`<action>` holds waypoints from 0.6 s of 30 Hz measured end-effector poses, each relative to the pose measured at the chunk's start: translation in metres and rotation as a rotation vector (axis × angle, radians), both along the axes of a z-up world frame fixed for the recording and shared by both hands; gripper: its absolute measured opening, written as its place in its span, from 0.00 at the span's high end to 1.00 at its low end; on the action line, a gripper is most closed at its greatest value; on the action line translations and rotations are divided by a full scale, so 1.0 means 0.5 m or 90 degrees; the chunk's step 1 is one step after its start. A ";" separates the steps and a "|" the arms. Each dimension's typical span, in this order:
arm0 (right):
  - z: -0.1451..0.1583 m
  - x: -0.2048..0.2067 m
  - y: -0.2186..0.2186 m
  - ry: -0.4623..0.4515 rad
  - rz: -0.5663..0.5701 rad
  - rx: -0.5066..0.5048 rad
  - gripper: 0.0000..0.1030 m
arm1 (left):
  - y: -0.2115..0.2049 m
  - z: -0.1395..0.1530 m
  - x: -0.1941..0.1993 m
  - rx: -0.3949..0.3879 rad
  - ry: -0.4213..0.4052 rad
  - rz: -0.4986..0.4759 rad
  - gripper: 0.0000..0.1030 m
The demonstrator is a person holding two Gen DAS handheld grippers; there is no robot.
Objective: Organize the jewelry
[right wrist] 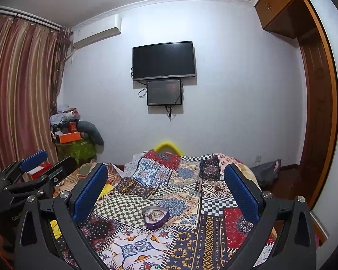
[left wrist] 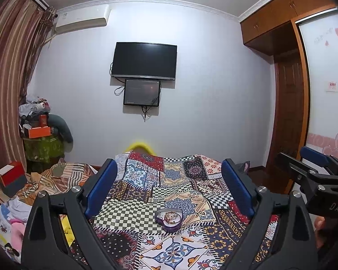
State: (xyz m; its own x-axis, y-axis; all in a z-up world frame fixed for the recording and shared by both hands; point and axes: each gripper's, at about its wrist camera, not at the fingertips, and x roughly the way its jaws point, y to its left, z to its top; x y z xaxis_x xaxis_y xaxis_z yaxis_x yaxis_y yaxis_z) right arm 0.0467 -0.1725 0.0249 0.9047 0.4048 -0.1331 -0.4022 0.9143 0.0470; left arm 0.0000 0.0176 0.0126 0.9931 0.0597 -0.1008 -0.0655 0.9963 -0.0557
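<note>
Jewelry (left wrist: 170, 217) heaped in heart-shaped purple tin (left wrist: 161, 223), lidless, set on patchwork quilt (left wrist: 146, 204) of bed, roughly centred between both sets of blue pads. Tangle of beads and chain visible inside tin; individual pieces too small to tell apart. No loose piece made out on quilt, though busy pattern could hide one. Left claw (left wrist: 169, 184) spread wide, empty, held above and short of tin. Right claw (right wrist: 166, 184) likewise spread wide, empty, at similar height and distance, tin (right wrist: 154, 221) seen just left of its centre line with jewelry (right wrist: 156, 213) showing over the rim. Each claw visible at edge of the other's view, side by side, well apart from tin. Step in hand judged as hover or standoff before tin, nothing gripped. Scene fits two stages alike: pieces lying in a heap awaiting sorting out of tin, or pieces gathered into tin with the claws clear of it; pictures do not settle which. Any contact with tin judged to call for a low, level approach, pads set across the narrow walls, light pressure, since thin metal on soft quilt likely to slide or tip. Fine chains judged prone to snag and lift together.
</note>
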 end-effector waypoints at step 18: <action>0.002 -0.001 -0.001 0.005 -0.002 0.000 0.01 | -0.007 -0.005 0.012 -0.003 0.005 0.009 0.01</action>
